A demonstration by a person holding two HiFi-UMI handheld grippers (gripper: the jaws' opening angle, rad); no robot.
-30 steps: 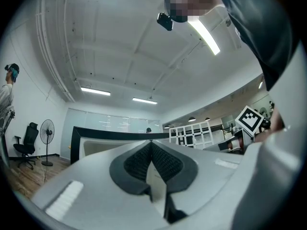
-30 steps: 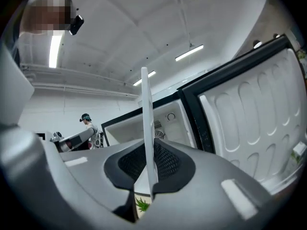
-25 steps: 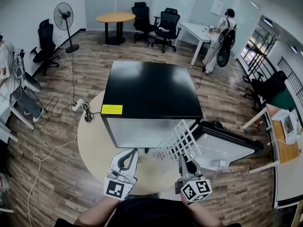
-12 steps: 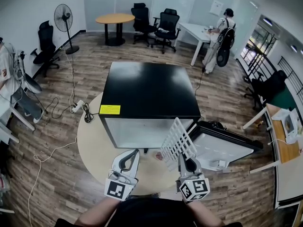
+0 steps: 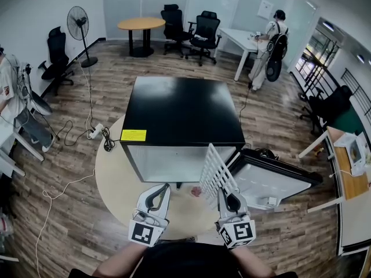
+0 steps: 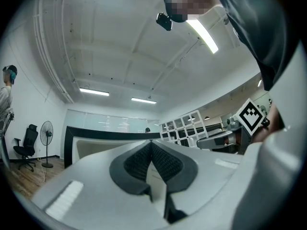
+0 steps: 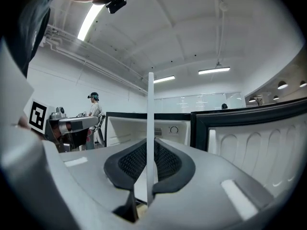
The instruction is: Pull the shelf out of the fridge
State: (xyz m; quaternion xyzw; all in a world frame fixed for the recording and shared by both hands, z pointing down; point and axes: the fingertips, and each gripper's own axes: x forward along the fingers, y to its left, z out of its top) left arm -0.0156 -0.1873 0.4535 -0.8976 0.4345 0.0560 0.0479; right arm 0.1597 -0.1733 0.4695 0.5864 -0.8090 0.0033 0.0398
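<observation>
A black mini fridge [image 5: 182, 112] stands on a round table, its door [image 5: 278, 181] swung open to the right. The white wire shelf [image 5: 215, 169] is outside the fridge, in front of its opening, tilted steeply up on edge. My right gripper [image 5: 226, 194] is shut on the shelf's near edge. In the right gripper view the shelf [image 7: 150, 123] shows edge-on as a thin white bar pinched between the pads [image 7: 165, 162], with the fridge's white inside [image 7: 139, 128] behind. My left gripper [image 5: 159, 191] is shut on nothing, left of the shelf; its pads [image 6: 139, 159] meet.
The fridge sits on a light wooden round table [image 5: 116, 178]. Cables [image 5: 98, 133] trail on the floor to the left. A standing fan [image 5: 79, 23], office chairs [image 5: 204, 30] and a person [image 5: 271, 42] at a white desk are far back.
The shelf has swung from a slanting lie to nearly upright and come a little left and nearer me with the right gripper. The left gripper has stayed put.
</observation>
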